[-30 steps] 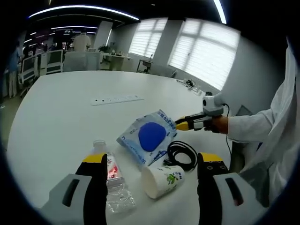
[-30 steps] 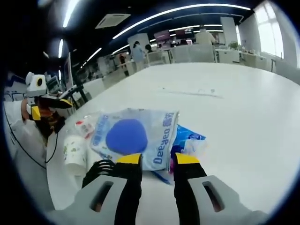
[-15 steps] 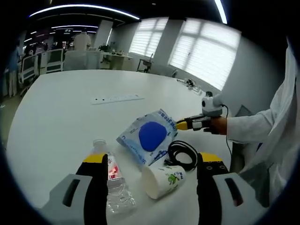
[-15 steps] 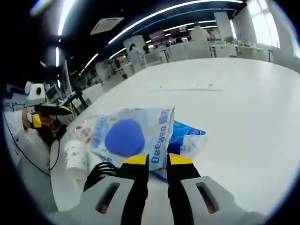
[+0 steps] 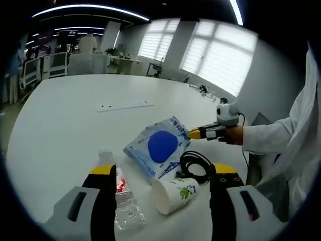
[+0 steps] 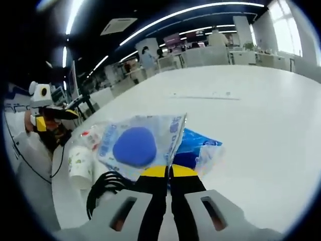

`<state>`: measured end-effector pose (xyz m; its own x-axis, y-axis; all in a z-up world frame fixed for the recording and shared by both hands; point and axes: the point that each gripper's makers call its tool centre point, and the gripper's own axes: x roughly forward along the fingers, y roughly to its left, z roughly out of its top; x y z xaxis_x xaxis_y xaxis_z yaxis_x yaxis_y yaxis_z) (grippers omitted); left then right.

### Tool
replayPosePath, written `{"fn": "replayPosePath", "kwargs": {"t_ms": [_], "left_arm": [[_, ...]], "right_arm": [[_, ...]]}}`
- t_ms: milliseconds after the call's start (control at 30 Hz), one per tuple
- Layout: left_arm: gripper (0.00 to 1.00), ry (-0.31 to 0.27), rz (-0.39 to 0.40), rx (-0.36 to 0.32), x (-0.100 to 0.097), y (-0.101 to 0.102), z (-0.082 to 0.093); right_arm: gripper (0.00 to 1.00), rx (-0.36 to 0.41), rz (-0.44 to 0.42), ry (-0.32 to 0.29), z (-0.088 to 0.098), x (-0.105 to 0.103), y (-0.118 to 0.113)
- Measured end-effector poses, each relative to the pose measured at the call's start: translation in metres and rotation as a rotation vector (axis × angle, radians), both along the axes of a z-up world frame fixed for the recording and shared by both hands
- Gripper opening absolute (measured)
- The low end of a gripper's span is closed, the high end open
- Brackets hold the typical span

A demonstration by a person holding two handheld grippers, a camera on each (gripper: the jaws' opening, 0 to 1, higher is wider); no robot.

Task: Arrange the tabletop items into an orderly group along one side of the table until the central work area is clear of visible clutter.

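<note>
Grasp step. The right tool point(image 6: 168, 171) is clamped on the near edge of the wipes packet point(image 6: 140, 145), which lies mid-tabletop point(image 5: 60, 110) among bottle point(image 5: 120, 193), cup point(image 5: 173, 193) and cable point(image 5: 195, 165). The left tool point(image 5: 160, 173) stands apart, empty. Next: drag the packet sideways.

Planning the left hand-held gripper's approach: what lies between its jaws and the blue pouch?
In the left gripper view, a plastic bottle, a tipped paper cup and a black cable lie before the pouch.
</note>
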<state>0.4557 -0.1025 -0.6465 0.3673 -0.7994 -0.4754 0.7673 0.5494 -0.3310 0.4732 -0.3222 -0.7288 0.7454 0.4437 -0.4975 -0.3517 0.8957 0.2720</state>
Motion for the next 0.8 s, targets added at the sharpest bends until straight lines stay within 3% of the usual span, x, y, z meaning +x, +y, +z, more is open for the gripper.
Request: {"fn": "replayPosePath", "kwargs": {"t_ms": [500,800], "left_arm": [[0.73,-0.008,-0.012,-0.007,0.004,-0.01,0.003],[0.69,-0.025,-0.033,0.031,0.018,-0.023,0.002]], "right_arm": [[0.0,0.027,0.016,-0.043,0.008,-0.006,0.004],[0.0,0.039,0.018,-0.049,0.01,-0.006,0.004]]}}
